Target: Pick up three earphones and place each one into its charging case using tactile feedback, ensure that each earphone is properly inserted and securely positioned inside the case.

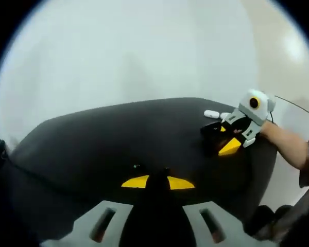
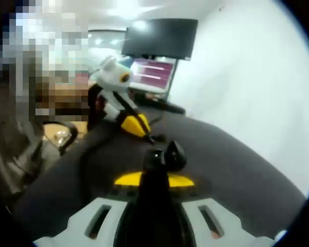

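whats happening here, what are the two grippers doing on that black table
A person works a handheld gripper in each hand over a black table. The left gripper has its fingers shut on something small and dark. The right gripper grips a dark object, with a black case just beyond. White pieces lie at the far edge.

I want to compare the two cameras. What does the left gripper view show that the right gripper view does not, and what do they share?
Left gripper view: small white items near the far edge, the right gripper beside them, and a person's forearm.
Right gripper view: two monitors, the left gripper tipped down at the table, and a rounded black object just ahead of its own jaws.
Both: the dark table and a white wall.
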`<state>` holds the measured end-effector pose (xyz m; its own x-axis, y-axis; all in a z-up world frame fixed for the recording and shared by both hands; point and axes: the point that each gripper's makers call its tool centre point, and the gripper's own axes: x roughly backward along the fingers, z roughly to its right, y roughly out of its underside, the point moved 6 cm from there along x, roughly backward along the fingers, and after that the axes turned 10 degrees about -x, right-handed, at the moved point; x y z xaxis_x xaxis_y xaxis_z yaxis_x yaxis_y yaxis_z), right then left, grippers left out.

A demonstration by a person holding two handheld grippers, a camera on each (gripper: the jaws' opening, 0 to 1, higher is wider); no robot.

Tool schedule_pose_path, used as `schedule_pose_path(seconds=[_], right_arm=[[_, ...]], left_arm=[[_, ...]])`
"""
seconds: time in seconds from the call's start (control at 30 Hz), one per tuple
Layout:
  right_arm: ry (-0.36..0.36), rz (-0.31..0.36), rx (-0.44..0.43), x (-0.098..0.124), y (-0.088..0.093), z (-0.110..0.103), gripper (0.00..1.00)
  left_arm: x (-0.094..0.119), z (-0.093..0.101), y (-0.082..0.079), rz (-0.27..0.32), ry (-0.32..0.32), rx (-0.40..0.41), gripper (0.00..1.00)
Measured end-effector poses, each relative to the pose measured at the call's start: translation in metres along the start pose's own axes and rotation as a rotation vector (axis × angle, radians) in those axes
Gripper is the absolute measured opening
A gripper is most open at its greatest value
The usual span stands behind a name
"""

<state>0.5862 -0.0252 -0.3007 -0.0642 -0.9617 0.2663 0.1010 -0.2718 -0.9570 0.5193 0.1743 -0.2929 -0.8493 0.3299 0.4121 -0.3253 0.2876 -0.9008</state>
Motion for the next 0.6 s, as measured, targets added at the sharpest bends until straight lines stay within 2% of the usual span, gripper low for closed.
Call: schedule_pose_path(seconds=[0.13,0.23,0.33,0.47,0.6], right_arm=[[0.0,0.0,0.0,0.0,0.0,0.0,0.18],[0.0,0.0,-0.001,0.0,0.0,0.0,0.18],[-0.001,0.0,0.0,0.0,0.0,0.0,0.18],[0.001,0.001,0.001,0.001,0.0,-0.001,0.18],[0.0,0.001,0.002,0.001,0.0,-0.001,0.18]], left_arm=[[0.004,0.002,0.004,-0.024,0.02,0.011,0.14],[0.005,0.008,0.005,0.006,0.028,0.03,0.2],[-0.001,0.007,0.007,0.033,-0.068,0.011,0.2],[-0.008,0.009,0.004,0.055,-0.131,-0.009,0.2],[-0.012,0.013,0.001,0.086,-0.162,0.005,0.18]])
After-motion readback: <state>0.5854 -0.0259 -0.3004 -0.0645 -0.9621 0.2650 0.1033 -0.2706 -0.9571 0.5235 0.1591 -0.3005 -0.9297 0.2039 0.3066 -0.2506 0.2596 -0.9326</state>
